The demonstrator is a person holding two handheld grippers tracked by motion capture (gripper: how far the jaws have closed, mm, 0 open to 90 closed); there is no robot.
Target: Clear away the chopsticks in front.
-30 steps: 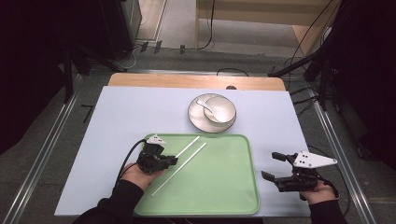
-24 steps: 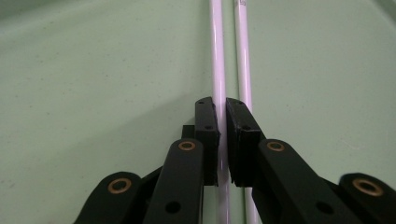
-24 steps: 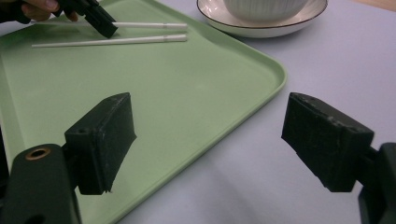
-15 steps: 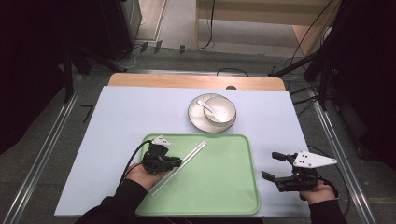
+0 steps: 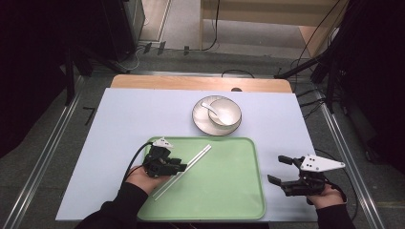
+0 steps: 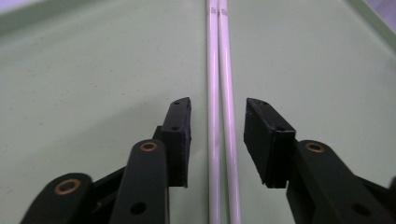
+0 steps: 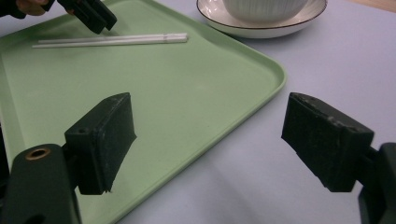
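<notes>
Low in the left half of the high view, my left gripper (image 5: 177, 167) sits over the green tray (image 5: 229, 200), its jaws having just been opening; the pair of white chopsticks (image 5: 184, 171) lies between them on the tray floor, side by side, and in the left gripper view the pads (image 6: 180, 140) stand clear of the sticks on either side, gripping nothing; the chopsticks run diagonally from the lower left of the tray toward its upper middle. At the lower right of the high view my right gripper (image 5: 279, 170) hovers just off the tray's right edge, jaws spread wide and empty; beyond the tray's upper edge a white bowl (image 5: 224, 112) sits on a plate (image 5: 203, 121) with a spoon (image 5: 210, 109).
</notes>
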